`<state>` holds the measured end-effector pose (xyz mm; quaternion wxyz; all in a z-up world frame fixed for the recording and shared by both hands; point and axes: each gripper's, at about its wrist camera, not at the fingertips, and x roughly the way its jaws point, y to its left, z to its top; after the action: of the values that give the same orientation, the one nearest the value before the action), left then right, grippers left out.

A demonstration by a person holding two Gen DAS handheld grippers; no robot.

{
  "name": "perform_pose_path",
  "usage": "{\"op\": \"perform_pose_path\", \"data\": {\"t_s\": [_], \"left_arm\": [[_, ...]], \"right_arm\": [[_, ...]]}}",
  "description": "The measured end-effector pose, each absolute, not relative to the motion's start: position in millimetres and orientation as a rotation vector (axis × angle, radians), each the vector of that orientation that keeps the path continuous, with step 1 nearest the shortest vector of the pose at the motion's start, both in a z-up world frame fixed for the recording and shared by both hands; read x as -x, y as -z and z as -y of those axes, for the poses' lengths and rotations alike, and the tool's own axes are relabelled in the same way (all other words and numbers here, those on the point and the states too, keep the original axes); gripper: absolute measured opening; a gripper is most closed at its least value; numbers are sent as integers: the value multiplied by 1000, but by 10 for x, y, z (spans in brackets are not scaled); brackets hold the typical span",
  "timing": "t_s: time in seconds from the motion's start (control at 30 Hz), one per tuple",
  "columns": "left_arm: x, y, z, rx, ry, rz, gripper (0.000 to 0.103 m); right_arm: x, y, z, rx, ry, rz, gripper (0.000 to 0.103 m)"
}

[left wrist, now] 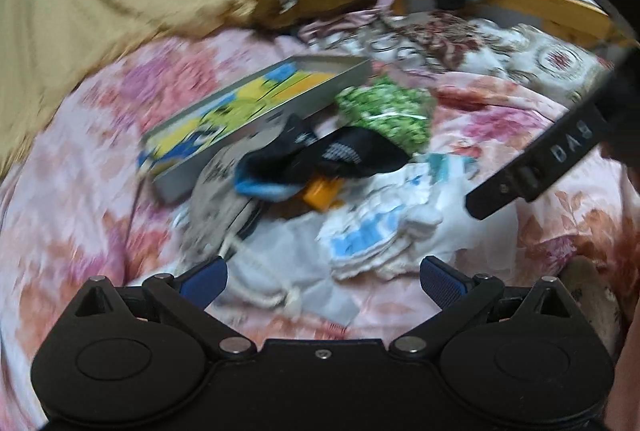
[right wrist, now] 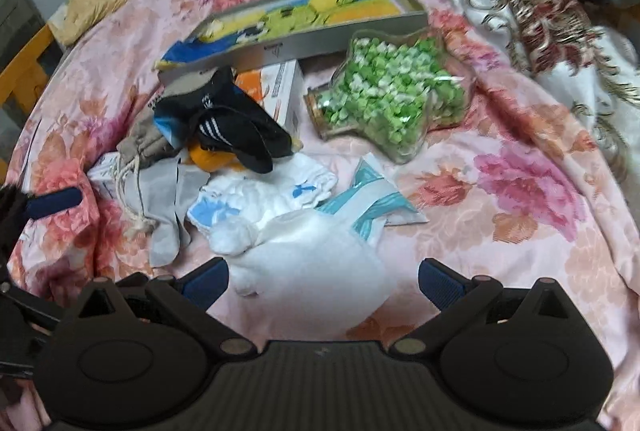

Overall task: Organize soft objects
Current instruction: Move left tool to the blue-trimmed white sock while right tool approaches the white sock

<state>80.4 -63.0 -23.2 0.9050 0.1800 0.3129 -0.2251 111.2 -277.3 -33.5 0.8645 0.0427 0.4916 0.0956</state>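
White socks [right wrist: 276, 191] lay heaped on the bed [right wrist: 500, 231] just ahead of both claws, black socks [right wrist: 236, 127] beyond them. Left claw [left wrist: 324, 281] and right claw [right wrist: 323, 281] hung released, holding nothing.

A: What's nearest the left hand-held gripper [left wrist: 323, 281]?

B: Its jaws are spread wide above a white cloth pile [left wrist: 372, 231] on the bed [left wrist: 80, 191], holding nothing.

A: And beyond?

B: Black socks [left wrist: 320, 155] lie over an orange item [left wrist: 320, 193], beside a grey pouch [left wrist: 218, 199]. A long tray [left wrist: 256, 111] sits further in, touching a green-filled jar [left wrist: 386, 109]. The picture is blurred.
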Motion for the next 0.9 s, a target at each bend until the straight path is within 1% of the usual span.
{"op": "perform_pose_path", "data": {"t_s": [0.17,0.3,0.43,0.63,0.7,0.77,0.9], "left_arm": [[-879,332,793,-502,560,-564,101],[-970,447,869,-609,621,-529,95],[-1037,546,886,-650,664,-521,91],[-1023,641,918,-731,701,-483,77],[-1004,677,925,-779,699,-469,66],[-979,723,932,-843,696,-454,63],[-971,811,961,-927,680,-441,61]], "right_arm": [[-1211,406,2775,-78,-223,-1069,103],[-1252,469,2818,-121,-232,-1097,103],[-1280,508,2836,-145,-241,-1107,103],[-1356,585,2805,-160,-253,-1137,100],[-1374,613,2792,-161,-255,-1148,100],[-1386,635,2784,-163,-255,-1157,99],[-1398,662,2775,-171,-262,-1166,98]]}}
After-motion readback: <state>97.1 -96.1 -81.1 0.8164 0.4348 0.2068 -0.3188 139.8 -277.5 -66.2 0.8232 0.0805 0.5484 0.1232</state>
